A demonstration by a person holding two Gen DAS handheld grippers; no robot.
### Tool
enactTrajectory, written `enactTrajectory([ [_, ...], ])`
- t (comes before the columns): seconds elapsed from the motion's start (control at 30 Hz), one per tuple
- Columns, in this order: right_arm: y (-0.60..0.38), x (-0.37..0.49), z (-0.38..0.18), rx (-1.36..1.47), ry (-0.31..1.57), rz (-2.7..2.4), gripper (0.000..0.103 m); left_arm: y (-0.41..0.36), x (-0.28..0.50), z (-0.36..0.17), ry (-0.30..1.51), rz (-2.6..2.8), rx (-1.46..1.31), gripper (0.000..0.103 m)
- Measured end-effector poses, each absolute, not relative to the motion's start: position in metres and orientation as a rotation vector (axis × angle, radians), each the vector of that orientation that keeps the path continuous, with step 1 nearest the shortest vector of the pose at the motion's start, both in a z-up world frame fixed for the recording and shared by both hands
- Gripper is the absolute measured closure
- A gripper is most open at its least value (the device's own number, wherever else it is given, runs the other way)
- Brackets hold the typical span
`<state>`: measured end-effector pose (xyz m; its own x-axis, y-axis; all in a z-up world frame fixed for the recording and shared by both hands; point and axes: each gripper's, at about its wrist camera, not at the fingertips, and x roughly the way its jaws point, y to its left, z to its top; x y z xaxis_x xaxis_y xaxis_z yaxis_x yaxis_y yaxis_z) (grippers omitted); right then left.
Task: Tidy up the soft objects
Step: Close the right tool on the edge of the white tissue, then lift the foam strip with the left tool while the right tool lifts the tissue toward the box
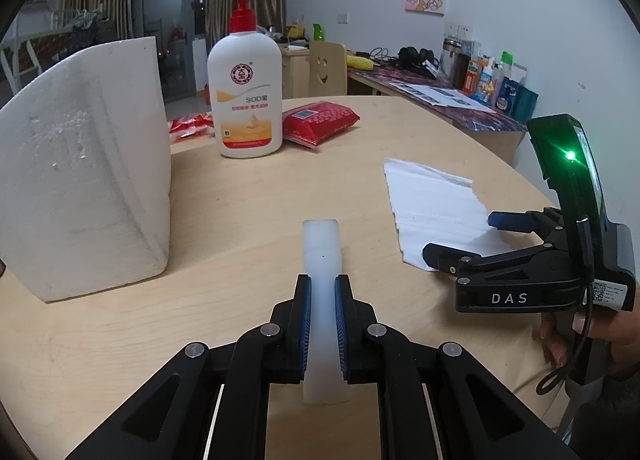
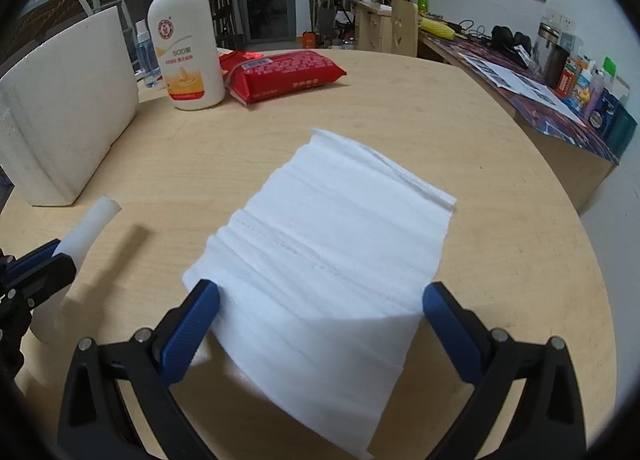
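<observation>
Left gripper is clamped on a white foam strip, blue pads pressed vs. both long sides; strip pokes out fwd past the tips and runs back btwn the fingers, its far end just above the round wooden table. In the right wrist view the same strip shows at far left, tilted up, w/ its shadow on the tabletop beside it. Right gripper is spread wide, nothing gripped: its blue fingers sit either side of the near end of a white folded tissue sheet that lies flat on the table, left pad touching or just at the sheet's edge, right pad at the opposite corner. Can't tell if the pads rest on the table or hover. From the left wrist view the right gripper comes in from the right side, over the tissue's near corner, green LED lit on its body. Farther back on the left stands a big white styrofoam block, upright, well apart from the tissue. Beyond that, near the table's far edge, a white pump bottle w/ red cap stands upright; a red wipes pack lies just beside it on the right, touching or nearly so. Behind the table: a desk w/ clutter along the wall.
</observation>
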<state>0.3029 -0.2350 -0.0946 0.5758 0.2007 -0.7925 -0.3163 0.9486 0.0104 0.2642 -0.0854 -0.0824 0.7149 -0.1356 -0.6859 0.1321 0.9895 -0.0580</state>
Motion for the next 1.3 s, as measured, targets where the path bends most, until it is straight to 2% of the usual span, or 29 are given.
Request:
enactTrajectory([
  [0.07,-0.234,0.303,-0.094,-0.14,0.909,0.307,0.002,-0.083,0.263,-0.081,0.757,-0.146,-0.011,0.091],
  [0.27,-0.227,0.299,-0.09,-0.158,0.895,0.343,0.024,-0.074,0.257,-0.077,0.74,-0.138,-0.022,0.091],
  [0.37,-0.222,0.295,-0.088,-0.163,0.879,0.369,0.048,-0.067,0.254,-0.073,0.725,-0.124,-0.032,0.091],
  [0.4,-0.22,0.293,-0.087,-0.158,0.868,0.386,0.061,-0.064,0.253,-0.073,0.721,-0.119,-0.037,0.091],
  [0.5,-0.211,0.283,-0.085,-0.161,0.829,0.426,0.075,-0.056,0.249,-0.069,0.712,-0.102,-0.043,0.091],
  [0.67,-0.215,0.27,-0.077,-0.054,0.788,0.468,0.078,-0.045,0.237,-0.057,0.675,-0.078,-0.038,0.091],
  [0.77,-0.215,0.271,-0.082,0.02,0.834,0.462,0.078,-0.039,0.229,-0.054,0.66,-0.084,-0.037,0.091],
  [0.8,-0.21,0.267,-0.084,-0.029,0.832,0.427,0.08,-0.037,0.227,-0.053,0.656,-0.086,-0.037,0.091],
  [0.83,-0.207,0.263,-0.084,-0.057,0.816,0.405,0.088,-0.033,0.224,-0.052,0.653,-0.087,-0.04,0.091],
  [0.9,-0.204,0.259,-0.083,-0.024,0.814,0.458,0.096,-0.029,0.221,-0.052,0.653,-0.087,-0.046,0.091],
  [1.3,-0.217,0.228,-0.035,0.071,0.644,0.42,0.097,-0.014,0.191,-0.026,0.566,-0.089,-0.045,0.091],
])
